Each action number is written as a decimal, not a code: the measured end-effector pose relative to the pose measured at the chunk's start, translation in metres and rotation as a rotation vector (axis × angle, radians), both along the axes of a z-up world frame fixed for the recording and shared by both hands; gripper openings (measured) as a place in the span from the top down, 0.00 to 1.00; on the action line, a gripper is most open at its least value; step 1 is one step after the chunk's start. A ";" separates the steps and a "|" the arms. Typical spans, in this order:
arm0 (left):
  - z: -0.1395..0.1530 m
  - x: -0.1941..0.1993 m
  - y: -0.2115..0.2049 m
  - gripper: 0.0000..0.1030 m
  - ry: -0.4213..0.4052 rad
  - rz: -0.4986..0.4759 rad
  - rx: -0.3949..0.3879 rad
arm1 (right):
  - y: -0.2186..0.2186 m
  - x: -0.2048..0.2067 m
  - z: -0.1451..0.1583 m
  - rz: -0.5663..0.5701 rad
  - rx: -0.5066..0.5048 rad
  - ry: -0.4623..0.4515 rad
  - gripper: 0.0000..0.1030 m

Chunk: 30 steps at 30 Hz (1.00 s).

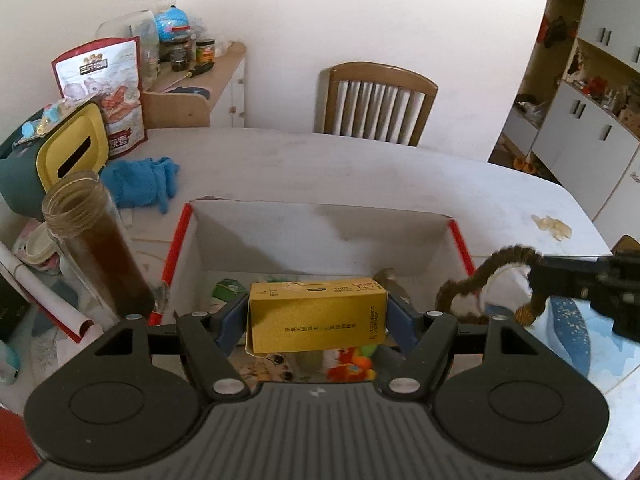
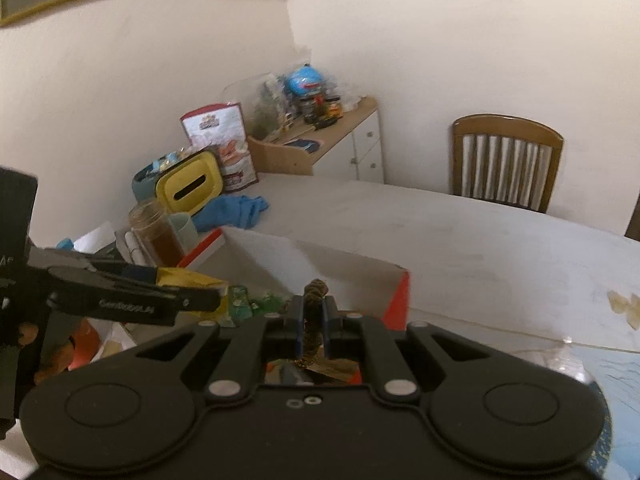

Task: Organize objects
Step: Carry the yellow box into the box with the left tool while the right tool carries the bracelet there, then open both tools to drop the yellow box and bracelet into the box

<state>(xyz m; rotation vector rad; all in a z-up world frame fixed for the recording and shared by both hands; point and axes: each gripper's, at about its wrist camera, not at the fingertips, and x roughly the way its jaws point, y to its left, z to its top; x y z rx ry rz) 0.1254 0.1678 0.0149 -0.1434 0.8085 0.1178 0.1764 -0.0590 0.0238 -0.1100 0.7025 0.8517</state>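
Fingers point(image 1: 234, 312) around yellow carton point(image 1: 318, 316)

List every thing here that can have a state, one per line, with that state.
left tool: shut on the yellow carton.
yellow carton: held above the box.
right tool: shut on the brown fuzzy loop.
brown fuzzy loop: lifted, held at one end.
red-edged box: open, items inside.
jar of brown liquid: lidless, upright.
yellow bin lid: shut, slot open.

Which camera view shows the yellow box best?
The left wrist view: the yellow box faces the camera, gripped between the left gripper fingers. The right wrist view shows only a yellow edge behind those fingers.
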 end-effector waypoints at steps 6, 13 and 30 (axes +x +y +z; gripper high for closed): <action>-0.016 0.017 0.009 0.29 0.028 0.006 0.008 | 0.025 -0.007 -0.018 0.044 -0.054 0.033 0.93; -0.034 0.040 0.012 0.29 0.063 -0.006 0.020 | 0.041 -0.013 -0.038 0.087 -0.104 0.070 0.93; -0.072 0.078 0.013 0.29 0.196 -0.041 0.034 | 0.076 -0.016 -0.085 0.156 -0.277 0.072 0.92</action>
